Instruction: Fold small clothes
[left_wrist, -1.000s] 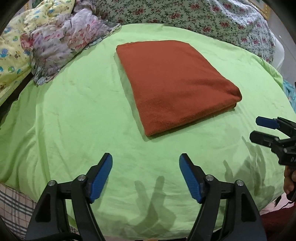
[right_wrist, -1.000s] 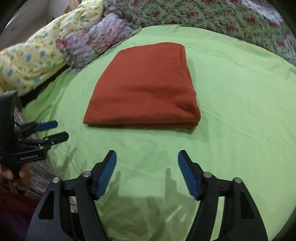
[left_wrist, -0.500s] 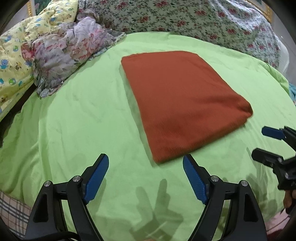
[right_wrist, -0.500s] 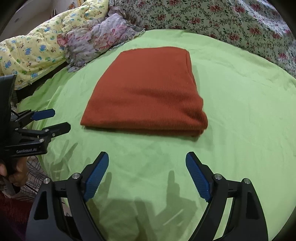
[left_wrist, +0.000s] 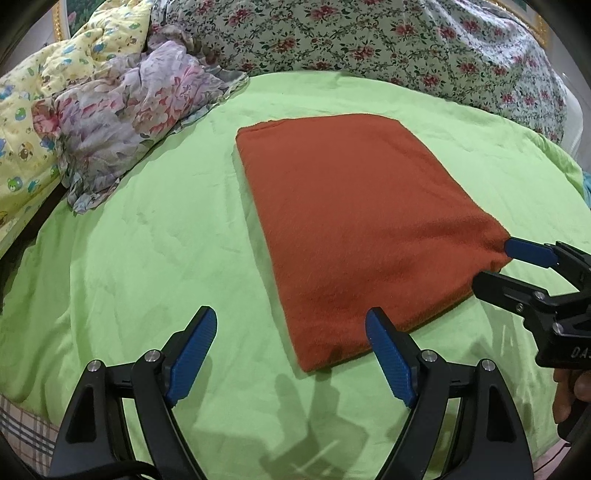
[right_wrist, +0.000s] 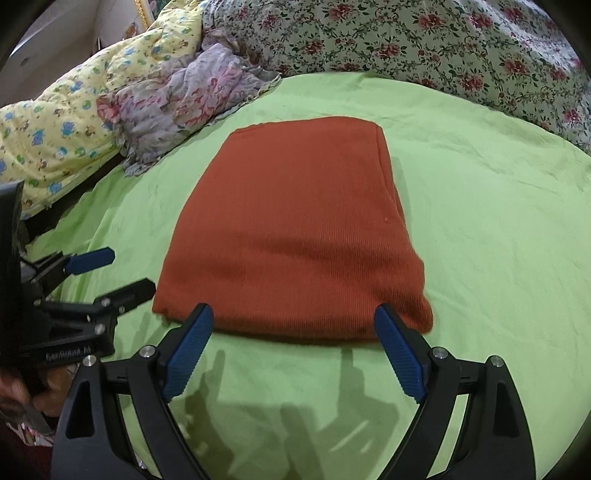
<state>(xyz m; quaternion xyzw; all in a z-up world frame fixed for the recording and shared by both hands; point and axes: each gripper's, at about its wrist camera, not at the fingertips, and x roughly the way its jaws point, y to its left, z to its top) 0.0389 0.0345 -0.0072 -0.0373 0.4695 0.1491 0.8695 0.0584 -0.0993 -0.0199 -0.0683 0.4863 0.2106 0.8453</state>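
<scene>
We see the folded rust-red garment (left_wrist: 362, 229) lying flat on the green sheet (left_wrist: 155, 236) of the bed, near its middle. Its underside and inner layers are hidden; only stacked edges show along its right side in the right wrist view (right_wrist: 303, 236). What kind of garment it is we cannot tell.

The left gripper (left_wrist: 291, 332) hovers at the garment's near left corner, jaws spread wide; 1 blue pad (left_wrist: 388, 354) overlaps the cloth's edge in the picture, but we cannot tell whether it touches. The right gripper (right_wrist: 293, 330) sits at the near edge with its jaws opening, nothing pinched between them, the hem just beyond the pads.

In the left wrist view the right gripper (left_wrist: 495, 266) is cut off by the frame edge, and its label reads only "DA". In the right wrist view the left gripper (right_wrist: 122, 273) carries a blurred label, roughly "GenRobot.AI". A hand (right_wrist: 22, 391) shows only partly beneath it.

Behind lie a crumpled floral cloth (left_wrist: 125, 122), a yellow quilt (left_wrist: 33, 122) and a flowered bedspread (left_wrist: 369, 48), all cropped by the lens rim.
</scene>
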